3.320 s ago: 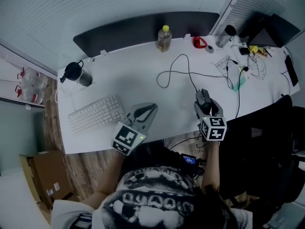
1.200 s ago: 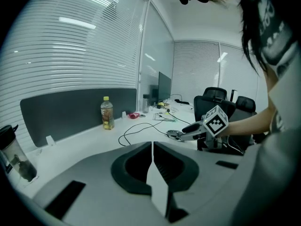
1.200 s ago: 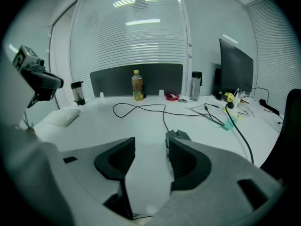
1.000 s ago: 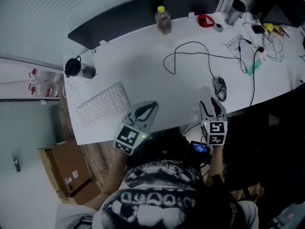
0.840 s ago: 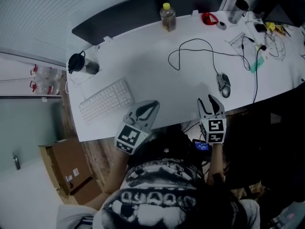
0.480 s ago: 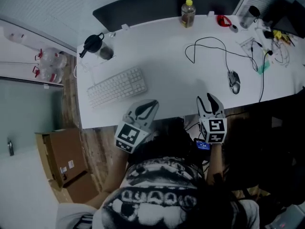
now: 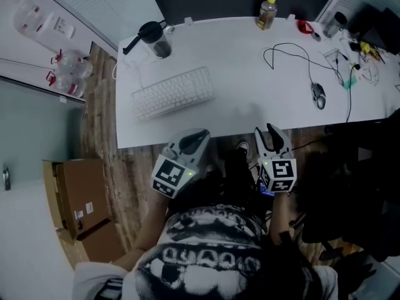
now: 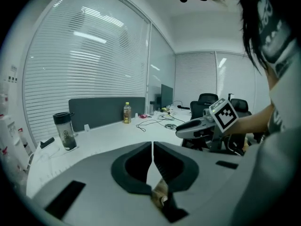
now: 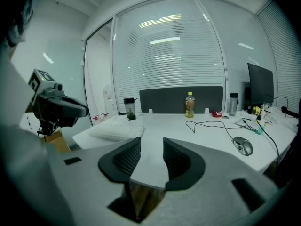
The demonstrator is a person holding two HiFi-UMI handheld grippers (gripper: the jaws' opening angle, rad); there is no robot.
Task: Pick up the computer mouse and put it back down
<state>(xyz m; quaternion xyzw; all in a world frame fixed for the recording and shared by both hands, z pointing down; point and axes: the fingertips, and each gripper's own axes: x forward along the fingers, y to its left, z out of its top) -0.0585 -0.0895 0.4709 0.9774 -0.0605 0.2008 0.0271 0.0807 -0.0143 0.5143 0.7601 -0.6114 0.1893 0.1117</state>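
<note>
I hold my left hand-held gripper [image 7: 199, 134] and my right hand-held gripper [image 7: 265, 133] in front of me, just off the near edge of the white worktop [image 7: 250, 74] and over the wood floor [image 7: 103, 124]. The jaws of my left one are together, with only a thin slit between them and nothing inside. The jaws of my right one are apart with nothing between them, and they have just been closing a bit. The mouse [image 7: 319, 95] lies flat on the worktop, far over on the right side and well apart from my right hand-held gripper. Its black cord [image 7: 294, 49] loops away across the top. A white keyboard [image 7: 173, 92] lies on the left part, with a dark cup [image 7: 153, 39] behind it and a bottle [image 7: 267, 12] at the back.
</note>
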